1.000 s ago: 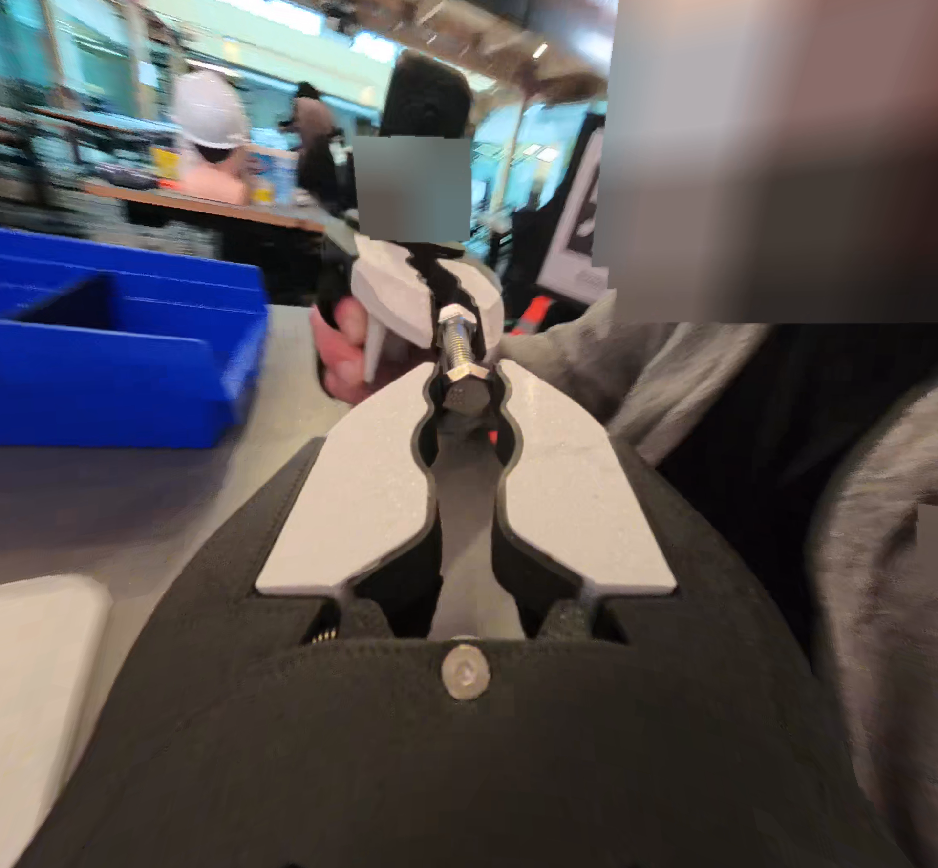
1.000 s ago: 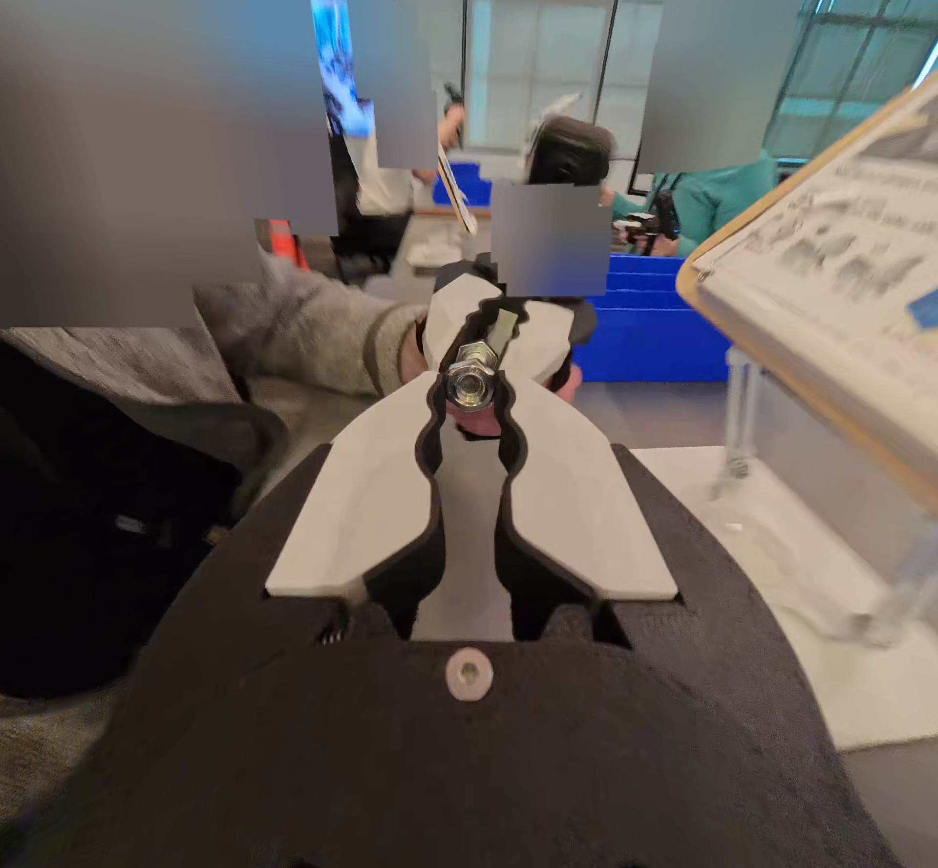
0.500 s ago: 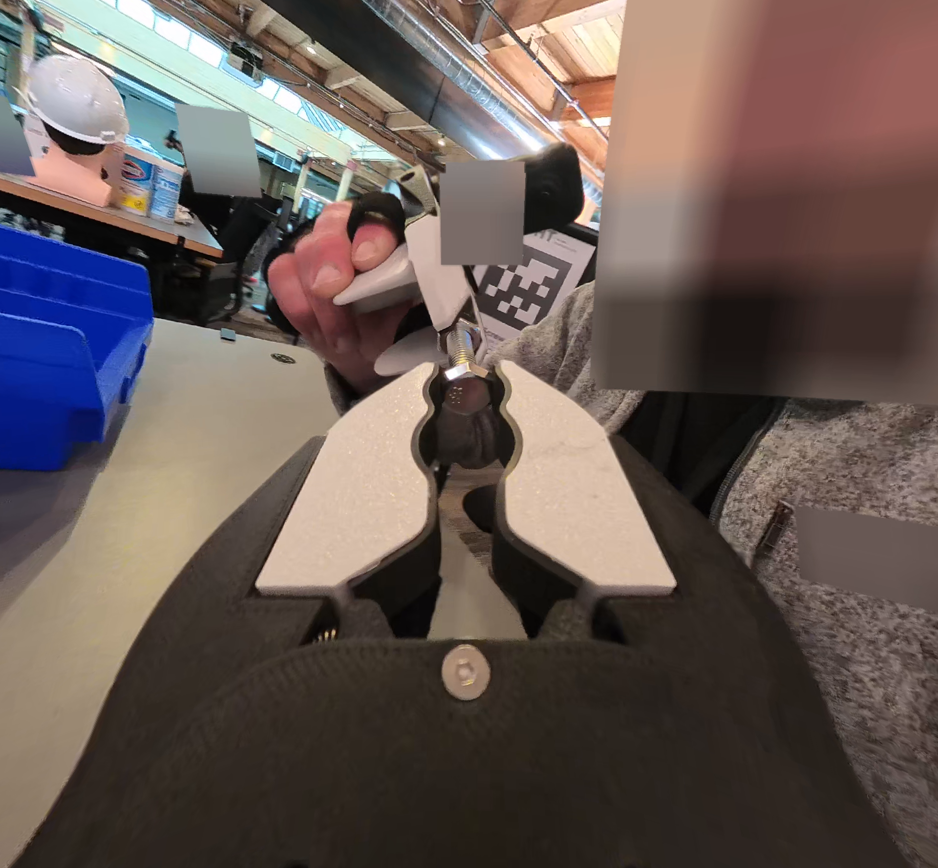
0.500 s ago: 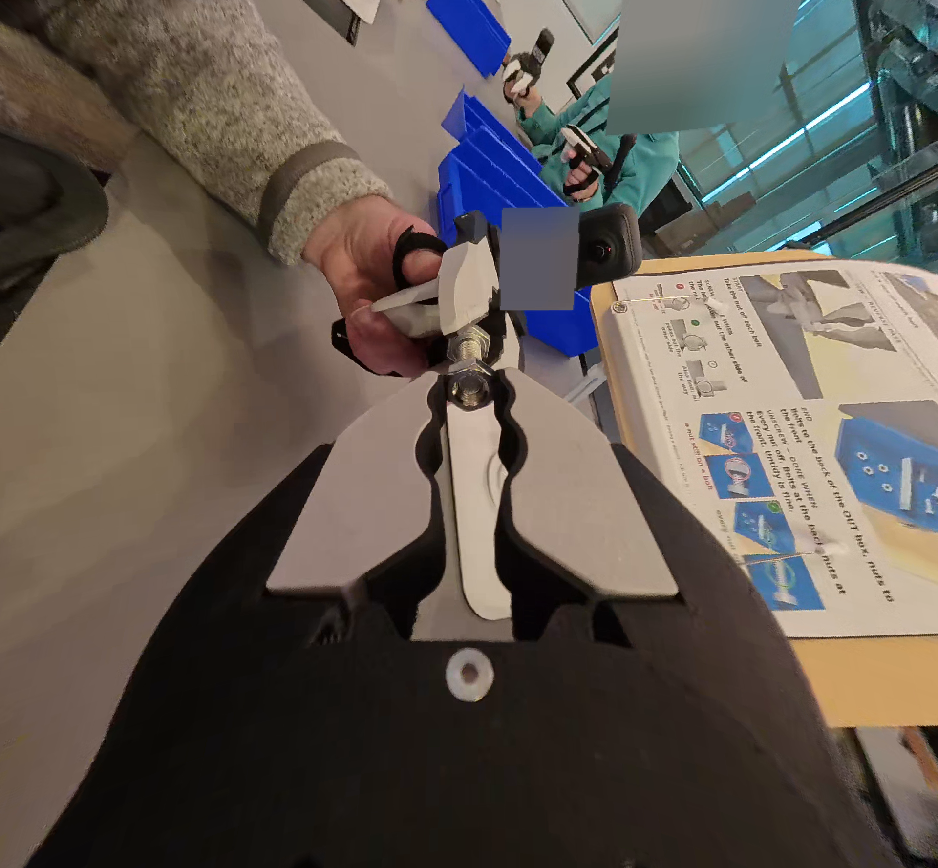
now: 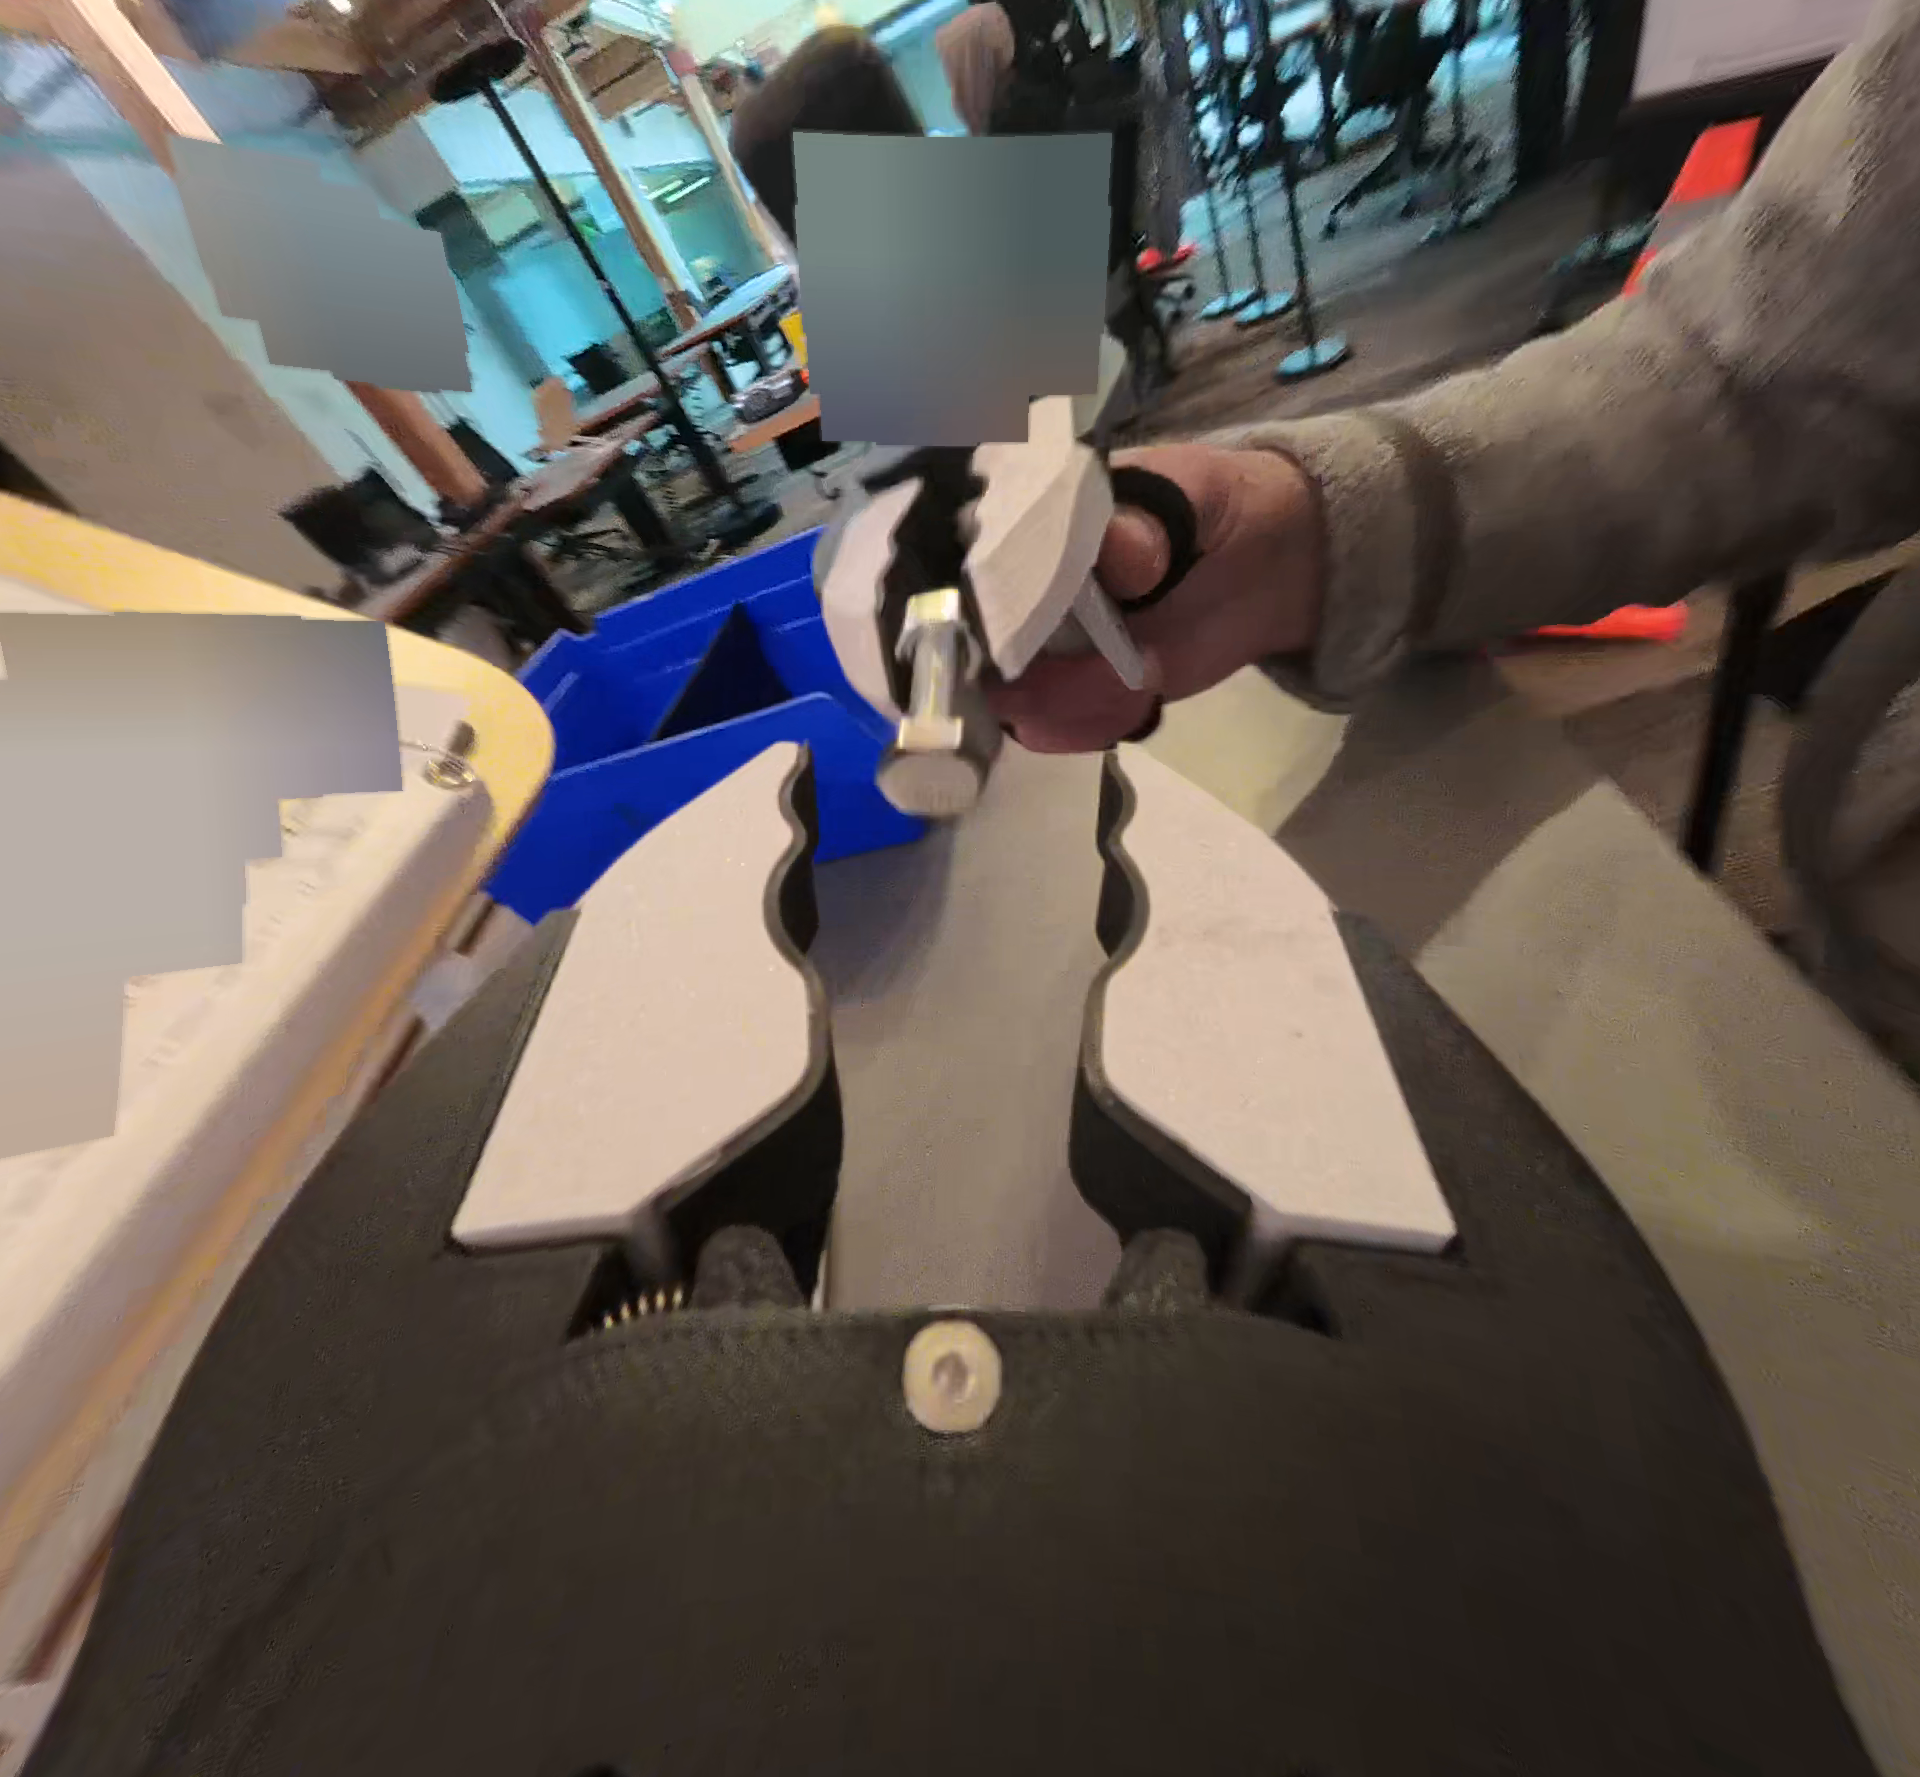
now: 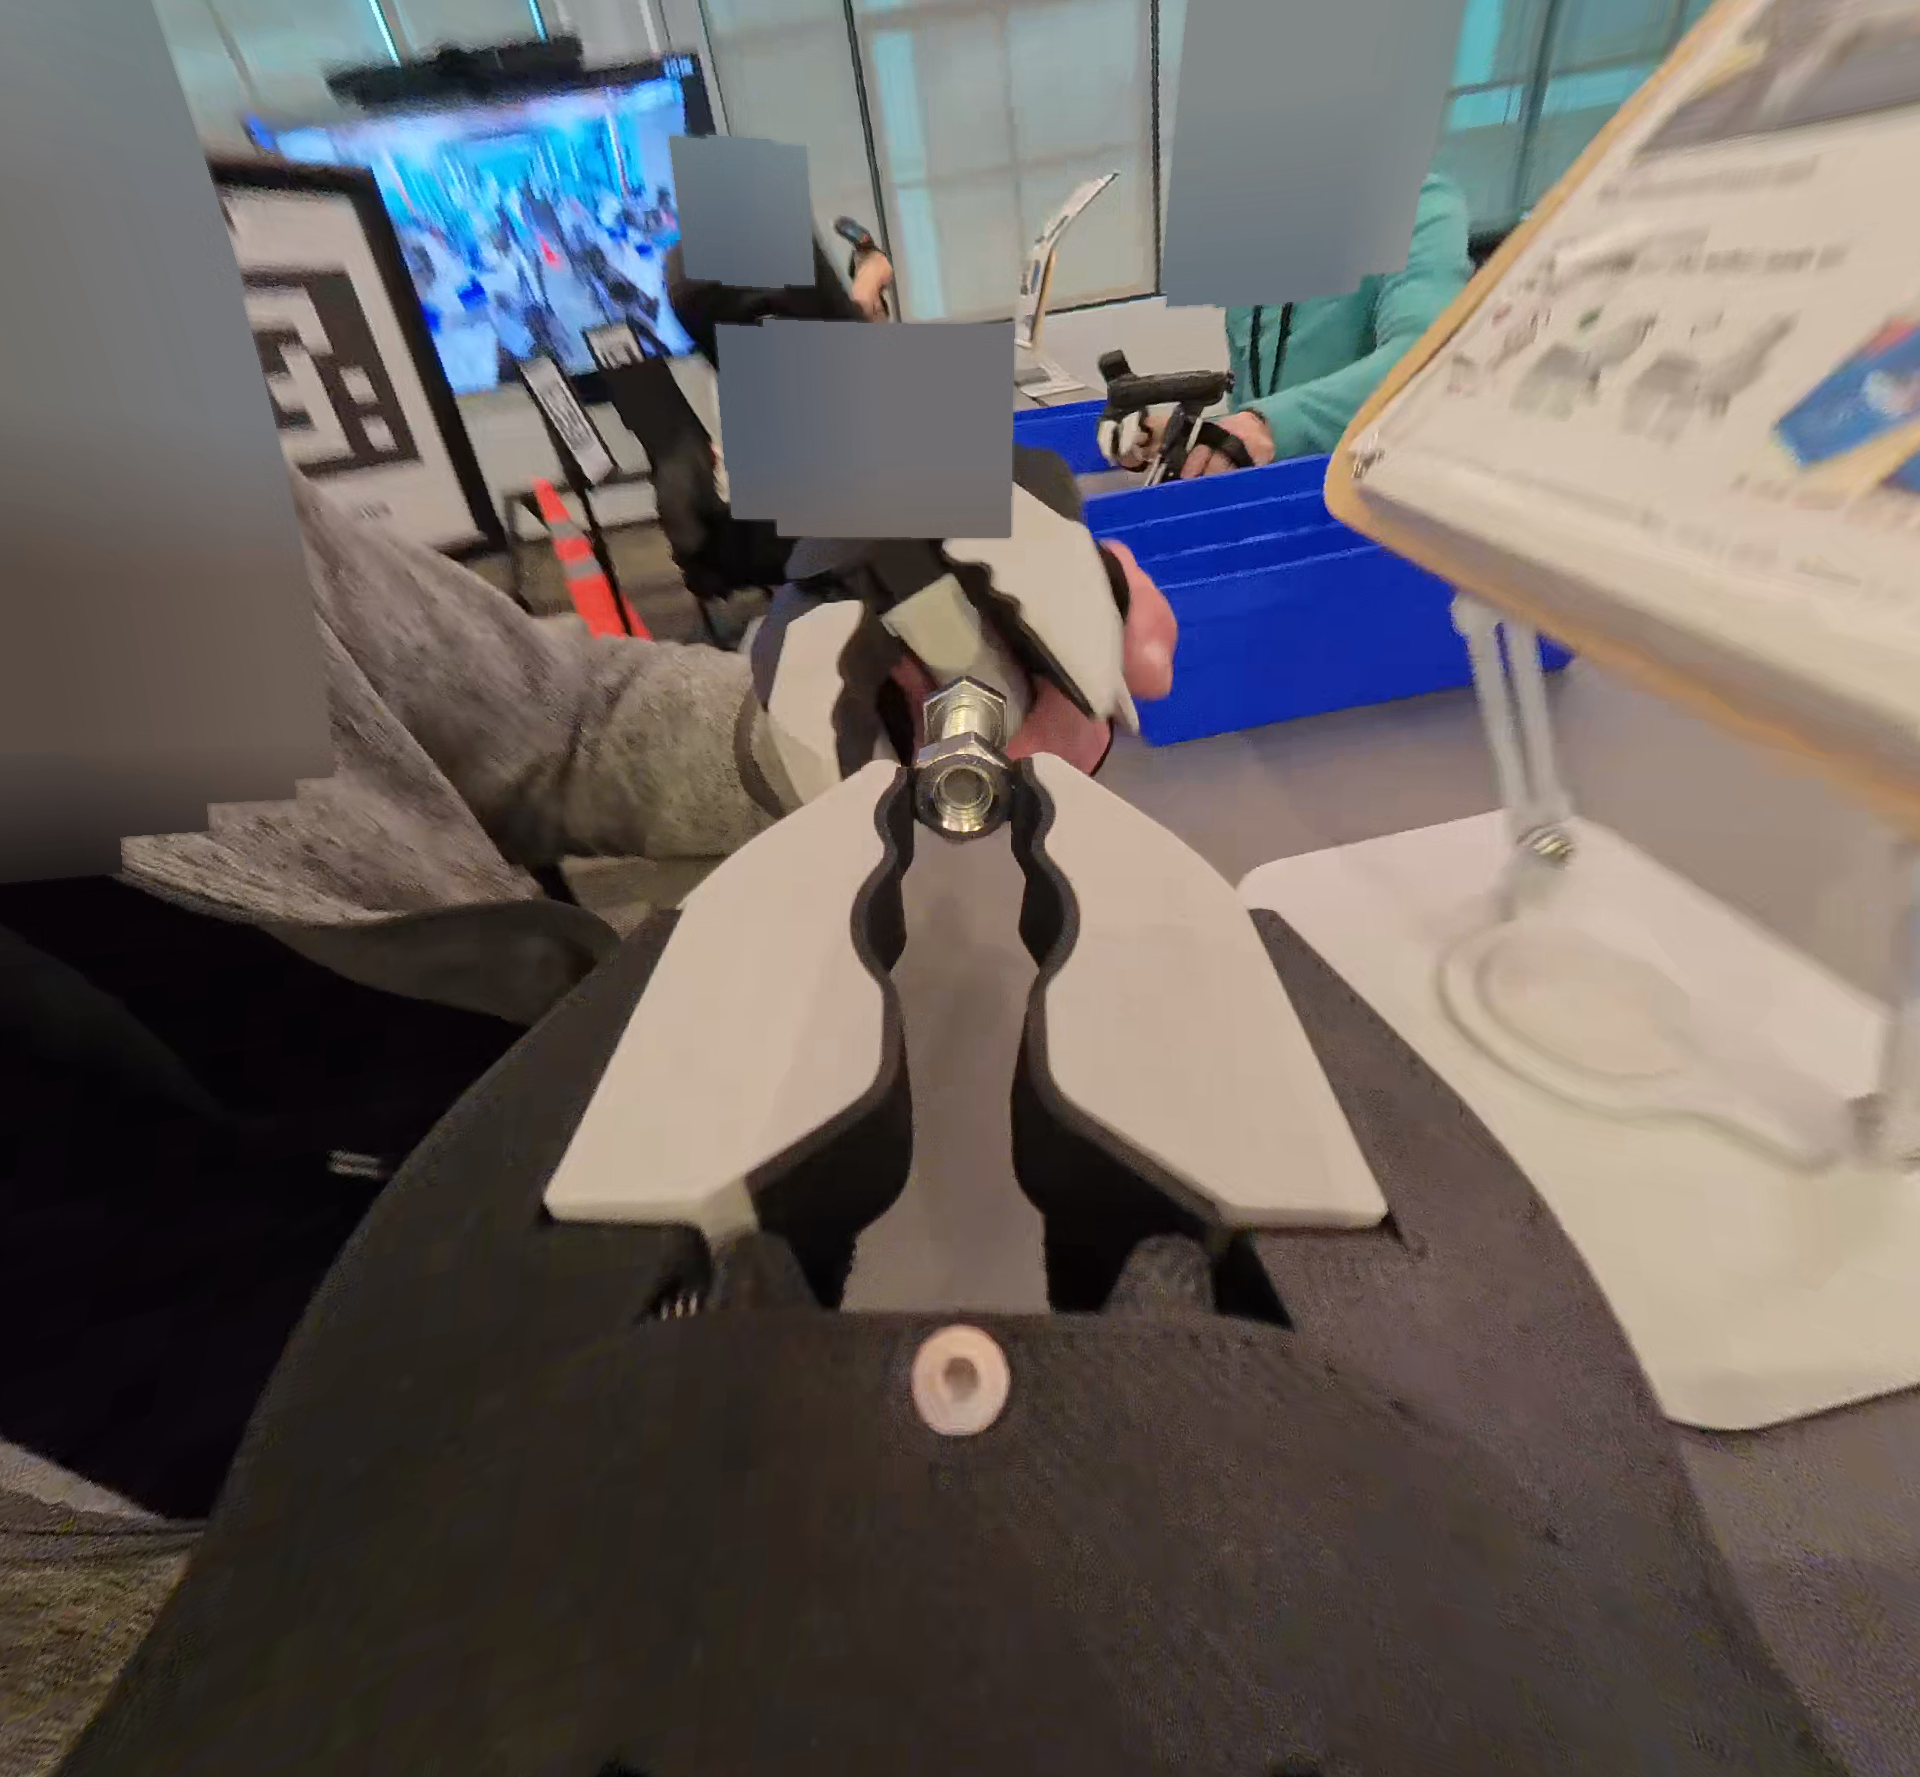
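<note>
A silver bolt [image 6: 964, 725] with a hex nut [image 6: 961, 797] on its thread is held in the air between my two grippers. My right gripper [image 6: 961, 782] is shut on the nut, with both pads pressed on its sides. In the left wrist view the right gripper [image 5: 930, 657] holds the nut end and the bolt head [image 5: 935, 782] points at me. My left gripper [image 5: 951, 771] is open. Its fingers [image 5: 727, 896] stand wide apart either side of the bolt head without touching it. It also shows open in the right wrist view [image 6: 925, 657], just beyond the bolt.
A blue bin [image 5: 717, 761] stands on the grey table [image 5: 1558, 1052] behind the grippers. A tilted instruction board [image 6: 1662, 377] on a clear stand with a white base [image 6: 1455, 1208] is close at the right. Other people work at a far table. The grippers are tip to tip, or close to it.
My left gripper was shut on the bolt head and has opened and let it go. My right gripper keeps its hold on the nut. Both views have swung round.
</note>
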`<state>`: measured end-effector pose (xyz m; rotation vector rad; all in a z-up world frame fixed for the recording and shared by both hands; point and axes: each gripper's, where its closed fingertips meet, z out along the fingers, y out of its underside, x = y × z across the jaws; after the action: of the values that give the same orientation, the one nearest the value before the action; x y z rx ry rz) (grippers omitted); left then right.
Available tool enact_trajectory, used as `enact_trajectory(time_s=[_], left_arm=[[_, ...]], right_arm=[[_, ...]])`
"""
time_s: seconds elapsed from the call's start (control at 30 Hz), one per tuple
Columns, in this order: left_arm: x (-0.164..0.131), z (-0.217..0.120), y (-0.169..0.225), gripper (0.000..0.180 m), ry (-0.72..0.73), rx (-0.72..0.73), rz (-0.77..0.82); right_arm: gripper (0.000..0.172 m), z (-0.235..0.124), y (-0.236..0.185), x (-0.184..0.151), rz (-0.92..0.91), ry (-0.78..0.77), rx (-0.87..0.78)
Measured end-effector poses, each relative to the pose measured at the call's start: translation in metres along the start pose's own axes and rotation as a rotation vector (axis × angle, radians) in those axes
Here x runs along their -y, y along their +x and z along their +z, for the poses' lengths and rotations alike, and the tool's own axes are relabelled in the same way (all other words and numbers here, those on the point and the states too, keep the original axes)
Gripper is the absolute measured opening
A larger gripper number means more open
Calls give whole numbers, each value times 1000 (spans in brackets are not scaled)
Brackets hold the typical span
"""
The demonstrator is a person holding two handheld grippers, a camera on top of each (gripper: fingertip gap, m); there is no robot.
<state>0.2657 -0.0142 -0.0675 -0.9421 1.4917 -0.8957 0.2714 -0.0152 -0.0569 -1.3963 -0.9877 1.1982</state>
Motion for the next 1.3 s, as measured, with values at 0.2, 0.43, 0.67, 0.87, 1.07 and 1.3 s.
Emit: enact_trajectory(time_s=[0.2, 0.43, 0.67, 0.87, 1.07, 1.3], left_arm=[[-8, 4, 1, 40, -133, 112, 247], [-10, 5, 5, 19, -163, 136, 336], [-5, 5, 10, 18, -104, 18, 70], [4, 1, 14, 19, 64, -224, -438], [14, -5, 18, 18, 245, -445, -759], [7, -5, 22, 18, 304, -570, -890]], right_arm=[[18, 0, 0, -9, 266, 110, 125], [18, 2, -3, -14, 373, 145, 177], [18, 3, -5, -14, 306, 133, 160], [18, 5, -8, -11, -117, -43, -11], [18, 9, -14, -5, -611, -266, -163], [18, 8, -9, -13, -1135, -590, -328]])
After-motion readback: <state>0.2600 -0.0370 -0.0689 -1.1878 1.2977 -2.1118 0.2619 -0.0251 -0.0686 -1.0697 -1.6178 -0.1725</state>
